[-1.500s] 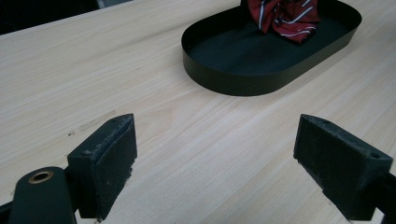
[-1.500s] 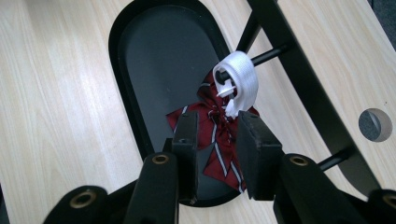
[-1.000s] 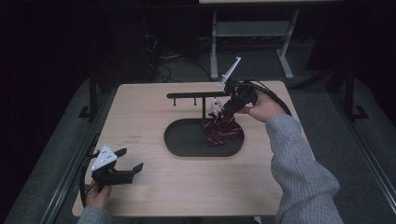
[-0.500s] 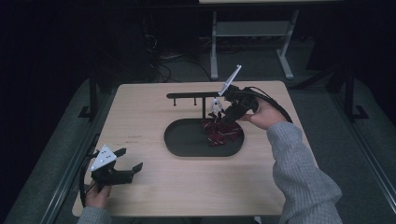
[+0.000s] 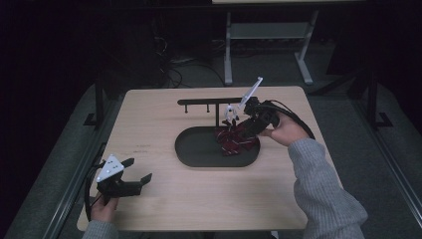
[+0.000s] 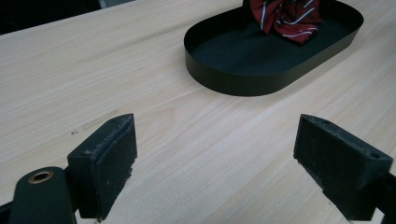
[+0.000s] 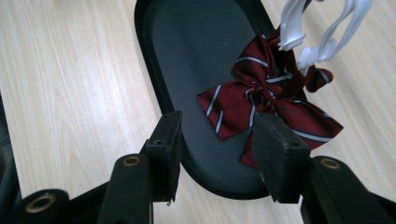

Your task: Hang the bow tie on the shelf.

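A dark red bow tie (image 7: 275,107) with white stripes lies at the right end of a black oval tray (image 5: 199,149). A white plastic clip (image 7: 322,42) sits just past it, against its far side. My right gripper (image 7: 217,117) hovers low over that end of the tray. Its jaws have just been opening, and their pads press on nothing. The bow tie (image 5: 234,140) lies just beyond and partly behind the right jaw. My left gripper (image 5: 139,169) rests open near the table's front left corner with nothing between its fingers (image 6: 107,154).
A low black rack (image 5: 214,102) with small hooks stands right behind the tray. The wooden table (image 5: 164,119) is bare to the left and in front of the tray. A cable (image 5: 298,119) loops from the right gripper towards the right edge.
My right gripper has sunk a little toward the tray and tilted, and its jaws stand wider. The left gripper has stayed where it was.
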{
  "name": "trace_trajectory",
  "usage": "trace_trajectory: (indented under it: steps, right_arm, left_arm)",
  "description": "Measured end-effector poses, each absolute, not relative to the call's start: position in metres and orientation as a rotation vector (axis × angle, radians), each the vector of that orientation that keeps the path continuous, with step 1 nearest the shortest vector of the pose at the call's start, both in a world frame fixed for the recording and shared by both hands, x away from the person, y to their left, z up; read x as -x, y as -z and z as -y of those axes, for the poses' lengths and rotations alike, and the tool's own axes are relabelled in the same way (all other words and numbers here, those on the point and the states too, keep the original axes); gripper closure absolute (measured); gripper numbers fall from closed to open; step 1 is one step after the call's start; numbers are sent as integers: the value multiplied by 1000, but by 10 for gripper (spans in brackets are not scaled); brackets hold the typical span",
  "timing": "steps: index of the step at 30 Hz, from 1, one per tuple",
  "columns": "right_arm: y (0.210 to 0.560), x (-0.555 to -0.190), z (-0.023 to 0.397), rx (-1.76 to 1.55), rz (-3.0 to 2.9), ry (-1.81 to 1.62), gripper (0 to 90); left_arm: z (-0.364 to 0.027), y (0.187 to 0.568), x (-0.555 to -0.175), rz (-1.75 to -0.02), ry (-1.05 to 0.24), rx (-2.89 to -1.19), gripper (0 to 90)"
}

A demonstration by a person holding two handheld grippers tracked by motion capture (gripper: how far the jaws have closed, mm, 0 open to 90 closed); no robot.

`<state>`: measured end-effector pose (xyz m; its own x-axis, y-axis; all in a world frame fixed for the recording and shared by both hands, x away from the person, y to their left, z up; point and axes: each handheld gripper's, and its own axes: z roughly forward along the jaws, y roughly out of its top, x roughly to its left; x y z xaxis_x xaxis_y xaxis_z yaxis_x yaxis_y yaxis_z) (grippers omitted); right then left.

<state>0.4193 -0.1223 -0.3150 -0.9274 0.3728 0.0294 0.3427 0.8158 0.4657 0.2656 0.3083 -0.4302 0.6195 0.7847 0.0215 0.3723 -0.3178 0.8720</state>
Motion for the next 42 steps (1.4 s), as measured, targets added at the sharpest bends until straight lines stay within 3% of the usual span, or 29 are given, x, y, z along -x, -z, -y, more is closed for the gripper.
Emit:
trace_trajectory:
  steps: [7,42]
  right_arm:
    - [322,-412,127,-612,-2912,-751,442]
    - [361,-381,169,-705,-2893,-800,407]
  left_arm:
    - [-309,430,-265,-917,-567,-1928,130]
    - [-310,429,-264,-924,-574,-1917,130]
